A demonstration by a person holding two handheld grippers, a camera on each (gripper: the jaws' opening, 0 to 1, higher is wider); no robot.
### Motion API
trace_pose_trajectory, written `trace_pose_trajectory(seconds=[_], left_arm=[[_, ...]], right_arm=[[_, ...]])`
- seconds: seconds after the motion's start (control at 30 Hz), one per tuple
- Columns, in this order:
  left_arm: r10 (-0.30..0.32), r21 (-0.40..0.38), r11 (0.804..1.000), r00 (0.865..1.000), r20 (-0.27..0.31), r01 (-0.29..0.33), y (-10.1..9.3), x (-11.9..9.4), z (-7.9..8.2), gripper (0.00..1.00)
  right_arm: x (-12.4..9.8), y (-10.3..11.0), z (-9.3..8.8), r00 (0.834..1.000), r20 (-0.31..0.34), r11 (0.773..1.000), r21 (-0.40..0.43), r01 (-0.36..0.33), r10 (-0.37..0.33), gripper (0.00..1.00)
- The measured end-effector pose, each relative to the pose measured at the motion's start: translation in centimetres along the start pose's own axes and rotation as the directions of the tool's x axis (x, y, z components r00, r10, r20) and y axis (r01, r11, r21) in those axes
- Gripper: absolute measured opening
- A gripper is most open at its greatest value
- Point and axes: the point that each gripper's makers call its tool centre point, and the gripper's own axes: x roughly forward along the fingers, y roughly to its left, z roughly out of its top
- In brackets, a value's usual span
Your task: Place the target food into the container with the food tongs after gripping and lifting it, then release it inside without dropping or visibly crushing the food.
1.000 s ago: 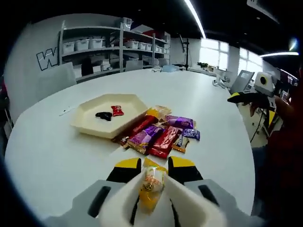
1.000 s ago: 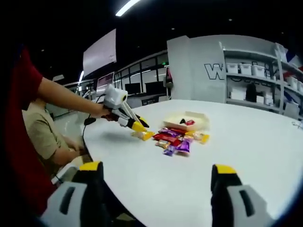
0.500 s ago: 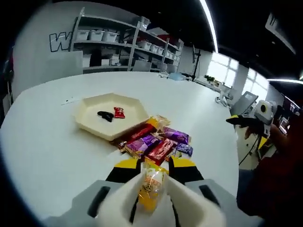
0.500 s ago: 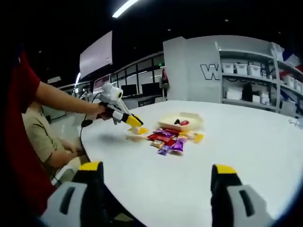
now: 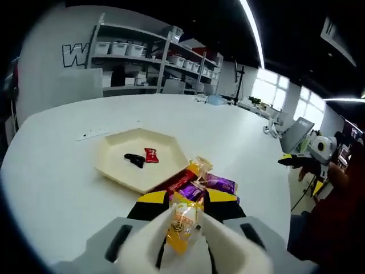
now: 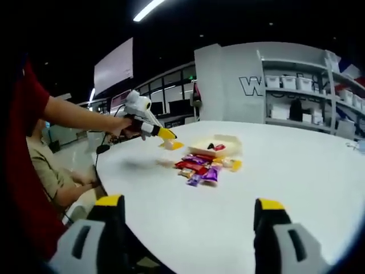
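The yellow candy (image 5: pixel 181 227) sits at the bottom centre of the left gripper view, clamped between the jaws of the left gripper (image 5: pixel 183 201). In the right gripper view the same candy (image 6: pixel 173 145) appears left of centre at the tip of that gripper (image 6: pixel 169 138), held above the table (image 6: pixel 319 188) and clear of it.

The cream tray (image 5: pixel 117 165) lies just above and left of the candy in the left gripper view; it contains a black piece (image 5: pixel 135 160) and a red piece (image 5: pixel 151 154), close together. A pile of wrapped candies (image 5: pixel 197 181) lies on the table at the tray's right edge, just above the jaw tips.

The right gripper (image 6: pixel 188 212) occupies the bottom of its own view with jaws wide apart and nothing between them. It also appears at the right edge of the left gripper view (image 5: pixel 301 162).

Shelves (image 5: pixel 142 60) with bins fill the upper left of the left gripper view.
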Motion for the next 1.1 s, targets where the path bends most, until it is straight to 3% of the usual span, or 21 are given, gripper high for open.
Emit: trace_pose_trajectory(seconds=[0.33, 0.83, 0.97, 1.03, 1.07, 1.1], left_arm=[[0.018, 0.003, 1.000, 1.000, 0.012, -0.018, 1.5, 1.4, 1.7, 0.22], [0.042, 0.001, 0.999, 0.999, 0.001, -0.042, 3.5, 4.4, 3.3, 0.23], [0.104, 0.030, 0.994, 0.994, -0.038, -0.103, 5.4, 6.0, 3.1, 0.23], [0.134, 0.040, 0.990, 0.991, -0.019, -0.133, 5.9, 6.5, 3.6, 0.24], [0.177, 0.090, 0.980, 0.984, 0.021, -0.178, 6.6, 6.6, 4.5, 0.24], [0.179, 0.121, 0.976, 0.983, 0.031, -0.181, 6.5, 6.7, 4.8, 0.25]], right_arm=[[-0.2, -0.9, 0.6, 0.999, 0.036, 0.999, 0.000, 0.033, -0.033, 0.99], [-0.8, -3.0, 0.0, 0.997, 0.020, 0.997, 0.025, 0.070, -0.070, 0.99], [-0.6, -3.4, -0.1, 0.997, 0.015, 0.997, 0.031, 0.073, -0.074, 0.99], [-0.6, -3.4, -0.2, 0.997, 0.008, 0.997, 0.024, 0.074, -0.074, 0.99], [-0.5, -3.4, -0.1, 0.997, 0.010, 0.997, 0.022, 0.076, -0.076, 0.99], [-0.6, -3.4, -0.1, 0.997, 0.013, 0.997, 0.025, 0.076, -0.077, 0.99]])
